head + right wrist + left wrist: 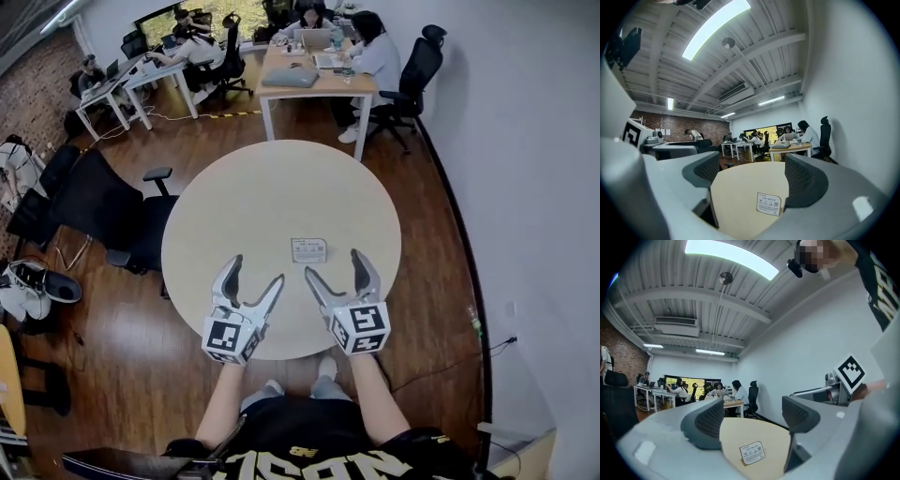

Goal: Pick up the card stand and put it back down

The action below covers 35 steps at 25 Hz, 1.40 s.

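Your small white rectangular card stand [308, 249] rests on the round pale-wood table [216, 216], set down just on your side of the table's middle. It is wider than it is tall. Its printed face is turned towards you and carries a few lines of small dark print, too small to read, with a little square code near one lower corner. Whether it stands fully upright or leans back, you cannot tell from here.
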Available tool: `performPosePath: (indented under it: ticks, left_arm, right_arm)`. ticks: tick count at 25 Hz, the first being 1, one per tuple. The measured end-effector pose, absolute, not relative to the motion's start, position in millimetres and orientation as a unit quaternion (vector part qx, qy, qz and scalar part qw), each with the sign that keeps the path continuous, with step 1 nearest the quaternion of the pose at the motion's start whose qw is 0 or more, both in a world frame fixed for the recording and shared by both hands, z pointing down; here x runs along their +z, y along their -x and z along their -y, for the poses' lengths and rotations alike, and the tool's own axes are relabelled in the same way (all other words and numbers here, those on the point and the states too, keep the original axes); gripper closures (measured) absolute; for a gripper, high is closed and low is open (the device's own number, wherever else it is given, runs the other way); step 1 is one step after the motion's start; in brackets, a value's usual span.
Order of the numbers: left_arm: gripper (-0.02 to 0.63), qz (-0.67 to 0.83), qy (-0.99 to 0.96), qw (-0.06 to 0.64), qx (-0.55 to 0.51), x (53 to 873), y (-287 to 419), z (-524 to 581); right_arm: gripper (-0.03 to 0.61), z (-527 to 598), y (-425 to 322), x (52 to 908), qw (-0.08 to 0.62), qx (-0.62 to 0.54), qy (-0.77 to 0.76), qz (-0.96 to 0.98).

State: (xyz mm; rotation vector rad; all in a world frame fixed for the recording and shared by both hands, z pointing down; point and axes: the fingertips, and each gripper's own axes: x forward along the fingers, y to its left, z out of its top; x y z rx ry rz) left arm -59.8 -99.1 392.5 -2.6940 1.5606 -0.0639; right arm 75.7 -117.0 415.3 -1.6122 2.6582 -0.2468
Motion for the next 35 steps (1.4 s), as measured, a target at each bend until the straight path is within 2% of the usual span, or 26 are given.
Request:
performPosePath:
  ticks: [7,16,27,35]
  left_arm:
    - [0.216,-0.511,0.859,0.034,0.023,371,88,48]
    - [0.216,-0.495,0.868,0.021,0.044,405,120,-50]
    - [0.219,-0.523,0.849,0.067,0.025,367,131,-86]
    - [0.227,-0.510,0.857,0.067,0.025,368,84,-98]
  right_arm:
    - [0.143,46,-79,404,0.017,-0.056,0.582,-0.811]
    - [0.143,-78,-27,436,-0.032,-0.056,0.618,-0.784]
    - [0.152,-90,-46,385,-0.007,-0.016,0.656,-0.755]
    - [0.153,-111,-83,380,0.012,-0.015,0.655,-0.755]
